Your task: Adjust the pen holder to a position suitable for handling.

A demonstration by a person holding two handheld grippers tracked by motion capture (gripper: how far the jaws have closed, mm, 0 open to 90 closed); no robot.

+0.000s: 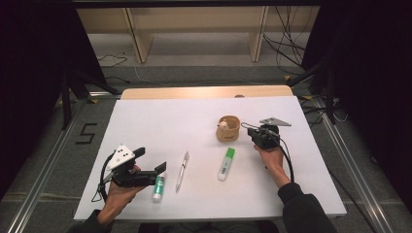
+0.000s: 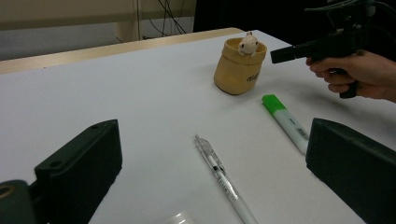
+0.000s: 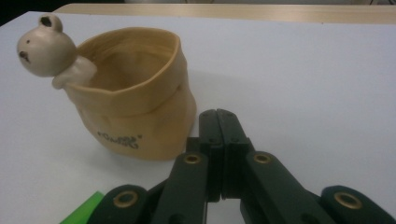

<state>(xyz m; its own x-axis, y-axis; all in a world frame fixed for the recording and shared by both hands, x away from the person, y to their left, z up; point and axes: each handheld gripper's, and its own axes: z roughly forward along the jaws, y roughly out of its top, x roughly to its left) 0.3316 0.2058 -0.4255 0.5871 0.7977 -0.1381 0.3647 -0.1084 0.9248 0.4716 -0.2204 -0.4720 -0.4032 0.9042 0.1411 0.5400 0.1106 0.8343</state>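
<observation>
A tan pouch-shaped cup (image 1: 228, 128) with a small bear figure on its rim stands right of the table's middle. My right gripper (image 1: 251, 131) is shut and empty, its tips just right of the cup. In the right gripper view the closed jaws (image 3: 219, 119) point at the base of the cup (image 3: 135, 112). My left gripper (image 1: 150, 160) is held wide open at the front left. Between its jaws (image 2: 215, 140) a clear pen (image 2: 224, 179) lies on the table. A green-capped highlighter (image 1: 226, 163) lies in front of the cup.
A short green and white marker (image 1: 159, 187) lies by the left gripper, left of the pen (image 1: 182, 171). The white table top (image 1: 160, 121) is bare at the back and left. Shelf legs and cables lie on the floor beyond the table.
</observation>
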